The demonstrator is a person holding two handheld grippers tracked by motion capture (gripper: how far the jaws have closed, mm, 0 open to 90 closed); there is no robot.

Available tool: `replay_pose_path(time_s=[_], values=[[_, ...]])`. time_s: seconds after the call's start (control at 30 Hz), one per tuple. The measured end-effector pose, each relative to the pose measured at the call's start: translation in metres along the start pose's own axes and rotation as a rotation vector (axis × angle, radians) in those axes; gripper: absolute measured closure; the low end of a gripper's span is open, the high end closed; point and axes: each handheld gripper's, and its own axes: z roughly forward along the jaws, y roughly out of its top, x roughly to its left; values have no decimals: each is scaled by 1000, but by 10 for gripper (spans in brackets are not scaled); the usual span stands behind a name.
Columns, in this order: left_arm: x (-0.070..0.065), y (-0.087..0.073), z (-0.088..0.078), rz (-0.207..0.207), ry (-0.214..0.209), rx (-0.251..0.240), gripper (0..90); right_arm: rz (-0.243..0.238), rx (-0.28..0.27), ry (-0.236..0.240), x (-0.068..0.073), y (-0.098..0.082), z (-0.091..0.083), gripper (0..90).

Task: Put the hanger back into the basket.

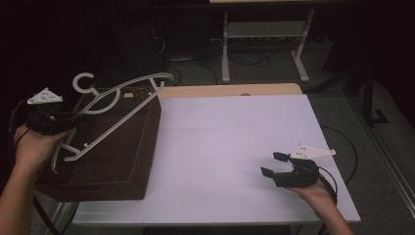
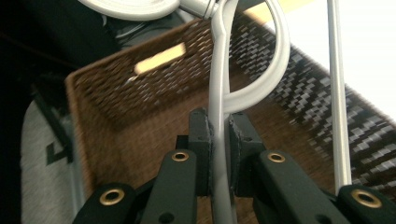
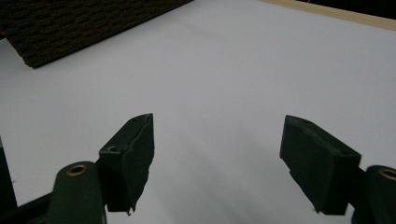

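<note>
The left gripper (image 2: pixel 218 140) has its jaws clamped on a white hanger (image 1: pixel 115 110) over the brown basket (image 1: pixel 122 161) at the counter's (image 1: pixel 235 147) left edge, seemingly above it. The right gripper (image 1: pixel 270 164) hovers near the front right corner, jaws apart and empty.

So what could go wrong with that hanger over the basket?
The left gripper pinches only one thin bar of the white hanger, so it could swivel or slip. Its hook and far end stick out past the wicker basket rim and might catch there.
</note>
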Motion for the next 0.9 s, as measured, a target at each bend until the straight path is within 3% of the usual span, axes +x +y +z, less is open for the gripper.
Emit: replay_pose_path(time_s=[0.2, 0.43, 0.67, 0.9], values=[[20, -21, 1, -10, 41, 40, 818, 9, 7, -5, -1, -1, 0, 254], [33, -36, 3, -32, 74, 70, 818, 13, 5, -7, -1, 0, 0, 255], [34, -43, 9, -42, 74, 87, 817, 12, 5, -9, -2, -1, 1, 255], [34, -46, 14, -14, 85, 133, 816, 15, 6, -11, -2, -1, 1, 255]])
